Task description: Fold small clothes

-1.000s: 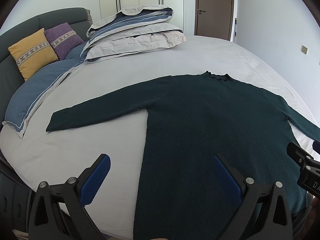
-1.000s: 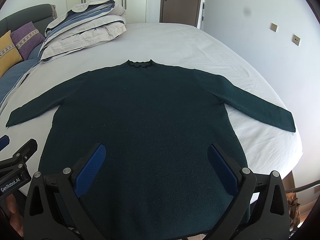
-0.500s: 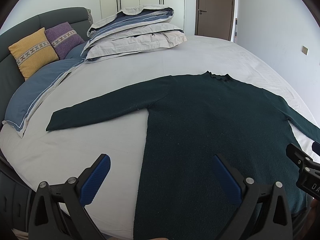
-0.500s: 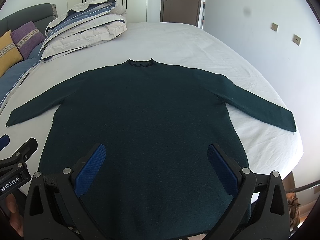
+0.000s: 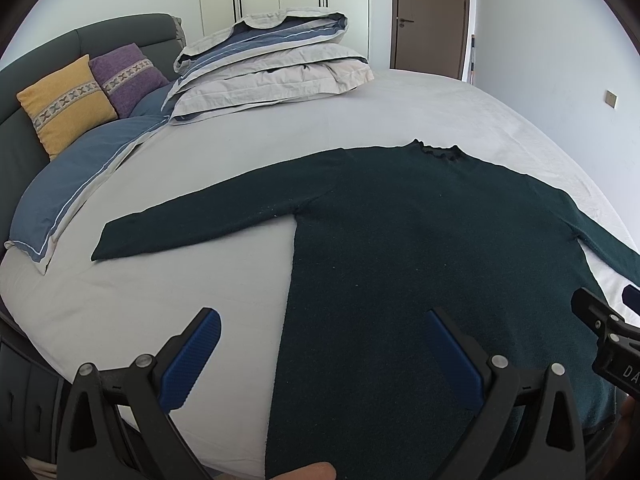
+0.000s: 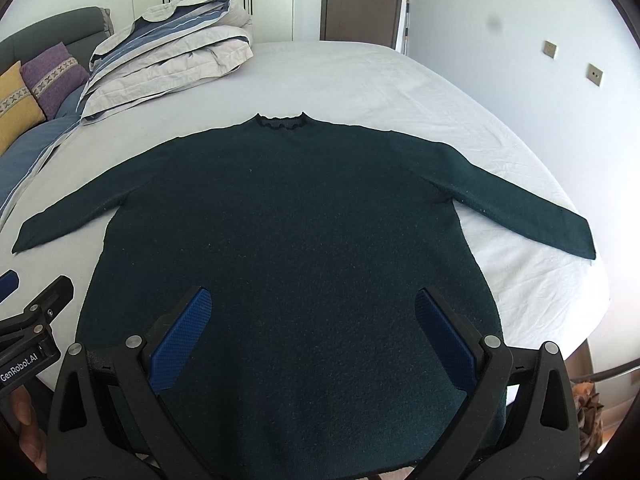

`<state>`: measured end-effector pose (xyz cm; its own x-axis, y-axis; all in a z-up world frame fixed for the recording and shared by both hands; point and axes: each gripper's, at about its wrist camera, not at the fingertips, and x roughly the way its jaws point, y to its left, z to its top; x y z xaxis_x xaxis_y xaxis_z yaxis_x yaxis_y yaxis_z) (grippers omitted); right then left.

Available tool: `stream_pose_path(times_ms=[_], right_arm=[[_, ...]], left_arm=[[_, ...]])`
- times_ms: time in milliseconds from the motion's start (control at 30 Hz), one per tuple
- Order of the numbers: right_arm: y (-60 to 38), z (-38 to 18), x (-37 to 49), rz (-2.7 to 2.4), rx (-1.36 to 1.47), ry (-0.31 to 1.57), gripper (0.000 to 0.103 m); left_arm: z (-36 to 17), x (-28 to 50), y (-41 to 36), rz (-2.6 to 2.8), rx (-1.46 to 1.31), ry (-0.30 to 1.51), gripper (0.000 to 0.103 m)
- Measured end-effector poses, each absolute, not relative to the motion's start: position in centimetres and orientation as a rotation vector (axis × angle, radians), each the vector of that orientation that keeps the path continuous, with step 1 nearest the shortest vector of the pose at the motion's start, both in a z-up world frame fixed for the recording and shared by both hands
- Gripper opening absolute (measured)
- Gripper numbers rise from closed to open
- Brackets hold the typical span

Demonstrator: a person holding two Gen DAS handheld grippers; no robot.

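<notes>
A dark green long-sleeved sweater [image 5: 420, 248] [image 6: 288, 232] lies flat on the bed, both sleeves spread out, its frilled collar [image 6: 282, 122] pointing away from me. My left gripper [image 5: 320, 340] hovers open over the sweater's lower left edge, one blue pad over the sheet and one over the fabric. Above the hem at the middle, my right gripper [image 6: 314, 320] is open with nothing between its blue pads. The left sleeve cuff [image 5: 104, 246] and the right sleeve cuff [image 6: 580, 240] rest on the sheet.
The bed sheet [image 5: 160, 296] is pale grey. Folded duvets [image 5: 272, 72] are stacked at the far left, beside a yellow cushion [image 5: 64, 100], a purple cushion [image 5: 128, 76] and a blue pillow [image 5: 76, 176]. A brown door [image 6: 362, 0] stands behind. The bed edge [image 6: 592, 328] drops off at the right.
</notes>
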<state>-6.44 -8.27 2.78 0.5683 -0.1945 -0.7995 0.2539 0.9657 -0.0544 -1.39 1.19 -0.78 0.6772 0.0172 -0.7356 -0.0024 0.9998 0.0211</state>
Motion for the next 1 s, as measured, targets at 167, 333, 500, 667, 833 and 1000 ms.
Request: stream_pose_path(times_ms=[167,333,500,667,833,1000], right_arm=[[-12.9,3.3,-6.7,-0.252,0.233,0.868,0.103],[-24.8,3.4,-8.5,-0.373,0.469,0.759,0.103],[-40.7,0.5,-13.2,-0.581,0.803,0.651,0.087],[-52.7,-3.6,-17.9,-0.741,1.021,0.572,0.064],[-59.1,-5.9,-19.7,-0.734,1.12,0.458,0.058],[-62.4,-6.9,-17.7,-0.685,1.119,0.462,0.032]], left_arm=[[-1.1,-1.0,0.7,-0.007,0.037,0.826,0.103],[-2.1,0.5,1.4,-0.069,-0.086,0.883,0.103],[-3.1,2.1,1.6,-0.13,-0.209,0.895,0.103],[-3.9,4.1,0.6,-0.148,-0.261,0.893,0.103],[-4.7,5.6,-0.8,-0.127,-0.235,0.957,0.103],[-5.3,6.9,-1.2,-0.138,-0.266,1.01,0.103]])
